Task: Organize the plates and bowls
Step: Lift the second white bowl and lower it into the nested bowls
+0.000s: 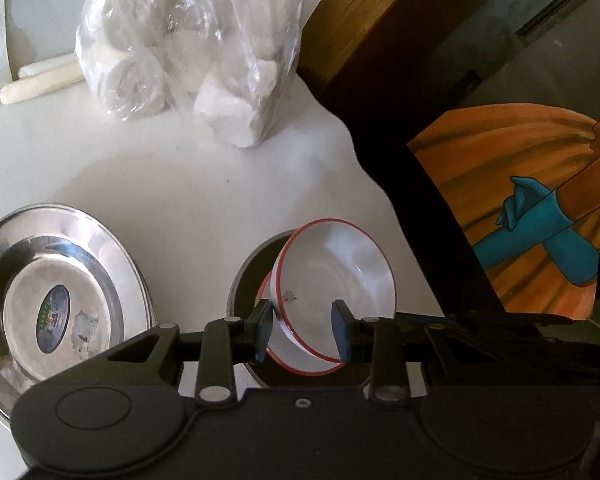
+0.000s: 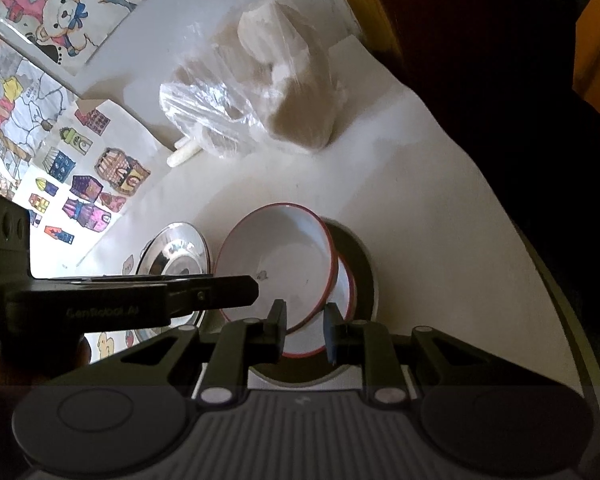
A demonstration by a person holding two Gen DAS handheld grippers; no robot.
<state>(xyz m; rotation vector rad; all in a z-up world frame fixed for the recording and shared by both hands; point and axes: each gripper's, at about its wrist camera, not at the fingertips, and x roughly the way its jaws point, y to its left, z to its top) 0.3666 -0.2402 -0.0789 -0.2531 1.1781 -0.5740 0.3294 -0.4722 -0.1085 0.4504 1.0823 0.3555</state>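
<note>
Bowls first, through the left wrist camera: 2 white bowls with red rims [image 1: 332, 280], tilted, 1 nested behind the other, hang over a dark round dish with a pale rim [image 1: 246, 276] on the white tabletop [image 1: 204, 208]. The left gripper [image 1: 302, 330] has its jaws on either side of the front bowl's wall, the left pad at its outer face; whether they truly press is hard to tell. To the left lies a shiny steel plate with a sticker [image 1: 60, 300], apart from the bowls. Farther back sits a clear plastic bag of white lumps [image 1: 188, 48].

Through the right wrist camera, the right gripper [image 2: 305, 330] has its jaws narrowly apart around the lower rim of the same tilted red-rimmed bowls, apparently pinching it. The left gripper's finger reaches in from the left to the bowl's edge. The steel plate lies just beyond.

Judging by this, stacking is partway: the bowls are gathered over the dark dish but not yet settled flat, and the steel plate remains unsorted.
</note>
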